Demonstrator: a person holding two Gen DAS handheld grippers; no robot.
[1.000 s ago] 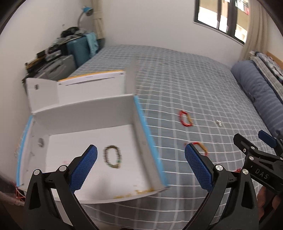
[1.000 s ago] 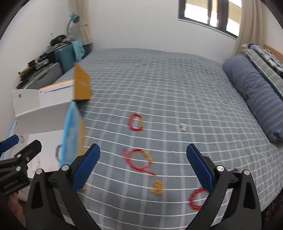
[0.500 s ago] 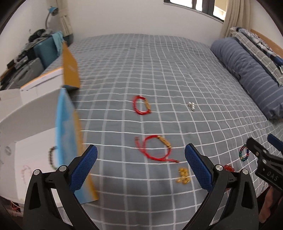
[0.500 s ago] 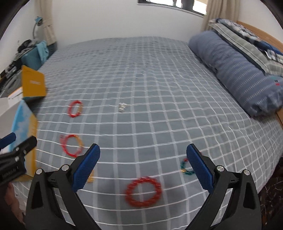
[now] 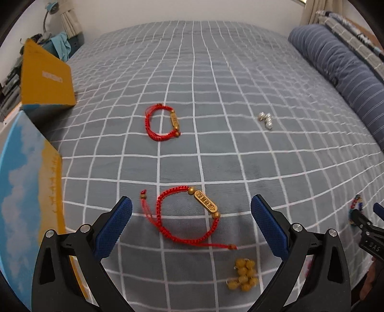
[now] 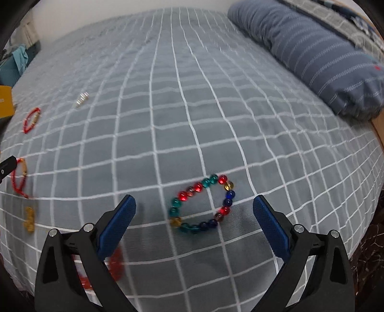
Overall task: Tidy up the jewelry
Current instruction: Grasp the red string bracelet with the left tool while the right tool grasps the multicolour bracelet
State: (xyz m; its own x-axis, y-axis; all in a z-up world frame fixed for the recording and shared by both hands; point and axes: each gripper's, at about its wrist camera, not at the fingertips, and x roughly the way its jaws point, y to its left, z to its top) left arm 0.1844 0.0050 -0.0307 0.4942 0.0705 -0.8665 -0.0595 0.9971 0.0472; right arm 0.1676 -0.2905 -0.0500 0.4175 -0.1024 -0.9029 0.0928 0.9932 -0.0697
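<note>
Over the bed (image 5: 216,72), both grippers, jaws spread, are swinging away from the box (image 5: 26,182): left gripper (image 5: 191,219) framing red bracelet (image 5: 189,216), right gripper (image 6: 194,219) framing beaded bracelet (image 6: 201,204).

A home bedroom: checked bedspread (image 5: 216,72), striped bolster (image 6: 312,55), curtain (image 5: 70,22)

Glossy glass-like bead bracelet (image 6: 201,204) on matt checked cloth bedspread (image 6: 216,100).

Both grippers (image 5: 191,222) (image 6: 194,220): black frames, silver screws, textured blue pads, seemingly rubber.
</note>
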